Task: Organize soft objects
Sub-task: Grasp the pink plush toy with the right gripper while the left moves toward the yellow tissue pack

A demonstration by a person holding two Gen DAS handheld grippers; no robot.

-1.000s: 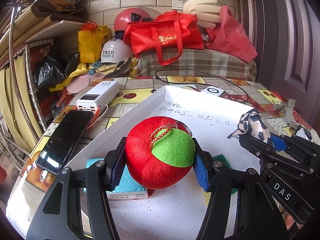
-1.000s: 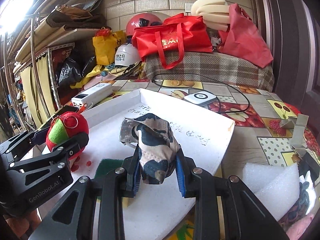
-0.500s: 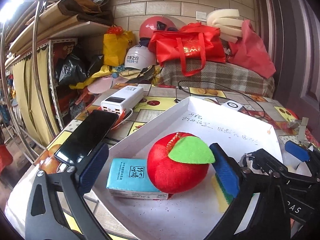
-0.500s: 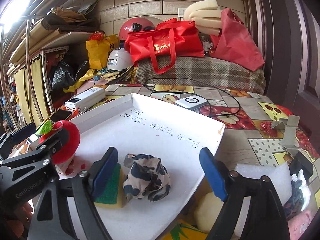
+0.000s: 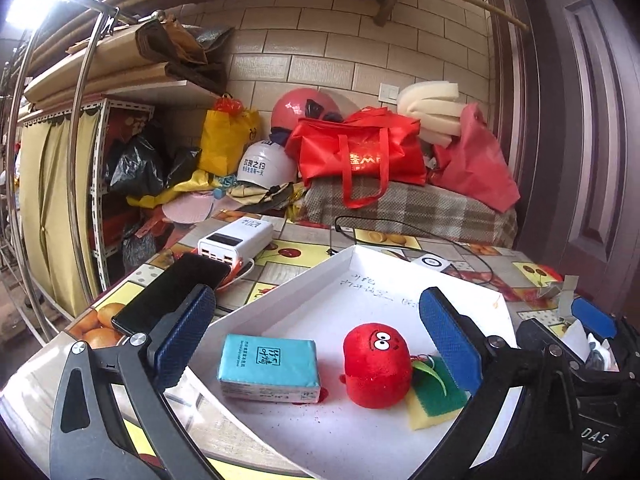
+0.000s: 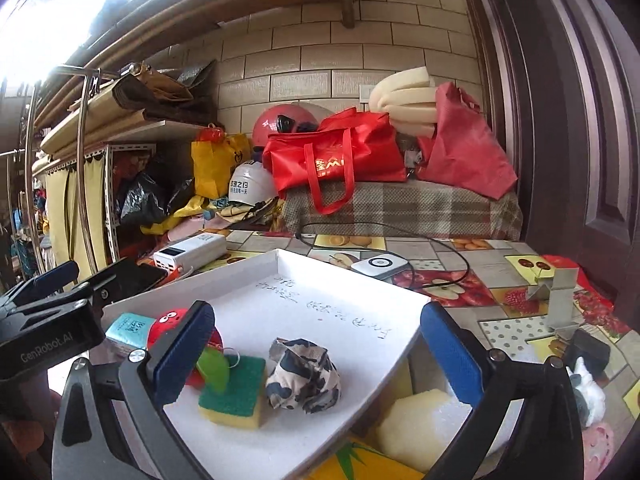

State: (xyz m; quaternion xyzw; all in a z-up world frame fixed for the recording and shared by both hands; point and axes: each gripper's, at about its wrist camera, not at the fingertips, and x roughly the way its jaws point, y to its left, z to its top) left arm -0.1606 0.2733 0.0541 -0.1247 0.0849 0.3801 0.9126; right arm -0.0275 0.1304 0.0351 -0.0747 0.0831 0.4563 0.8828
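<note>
Red plush apple toy (image 5: 376, 364) with cartoon eyes, lying in shallow white cardboard tray (image 5: 304, 292), touching green-and-yellow sponge (image 5: 436, 400), beside teal tissue pack (image 5: 270, 362). Crumpled camouflage cloth (image 6: 304, 376) next to the sponge. Left claw (image 5: 320, 338) released, just opened wide around the toy; right claw (image 6: 316, 346) likewise around the cloth. Bench (image 5: 372, 240) with fruit-pattern cover; brick wall (image 5: 340, 52) behind.

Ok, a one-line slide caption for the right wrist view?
Open right gripper over a white tray holding a crumpled patterned cloth, sponge and red plush toy.
</note>
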